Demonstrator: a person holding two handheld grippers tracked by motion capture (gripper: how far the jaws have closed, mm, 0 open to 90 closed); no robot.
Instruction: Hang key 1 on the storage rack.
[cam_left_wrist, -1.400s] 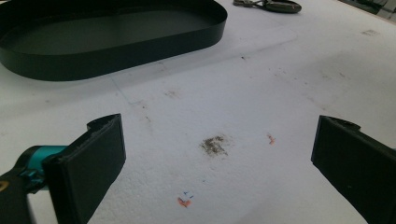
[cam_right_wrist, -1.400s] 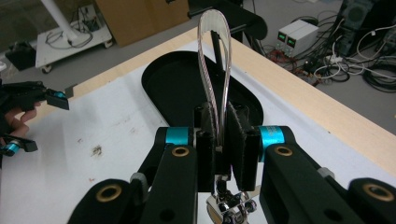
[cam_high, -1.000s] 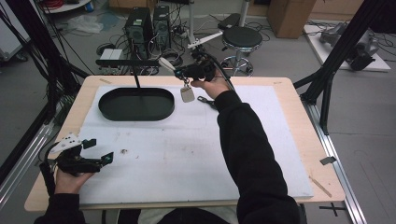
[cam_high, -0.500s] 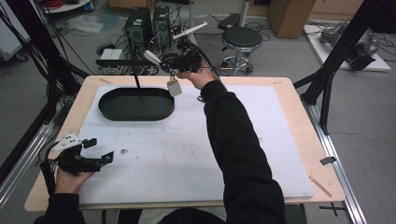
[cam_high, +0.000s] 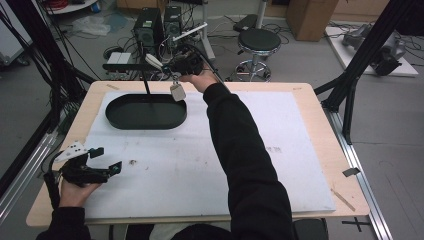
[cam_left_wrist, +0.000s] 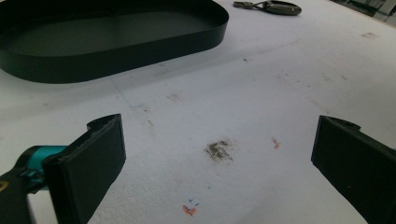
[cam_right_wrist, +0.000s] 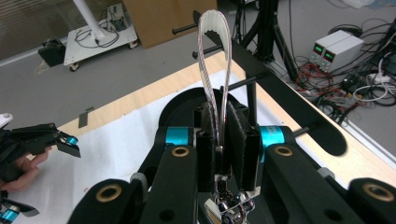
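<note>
My right gripper (cam_high: 172, 66) is held above the table's far edge, shut on a white strap loop (cam_right_wrist: 214, 56) that sticks out past the pads. A metal clasp (cam_right_wrist: 229, 207) hangs under the jaws, and a pale tag (cam_high: 177, 92) dangles below it over the right end of the black oval tray (cam_high: 116, 119). A black post with a peg bar (cam_high: 122, 66) rises from the tray; in the right gripper view the bar (cam_right_wrist: 285, 100) lies just beyond the strap. My left gripper (cam_high: 106, 160) rests open near the front left corner, nothing between its jaws (cam_left_wrist: 215, 158).
A white mat (cam_high: 280, 165) covers most of the wooden table (cam_high: 320, 102). A dark flat oval thing with a metal clasp (cam_left_wrist: 275, 7) lies on the mat past the tray's end. Behind the table stand a stool (cam_high: 257, 41), computer cases and cables.
My right gripper has carried the strap and its tag leftward along the far edge, closer to the peg bar. The left gripper has stayed put.
</note>
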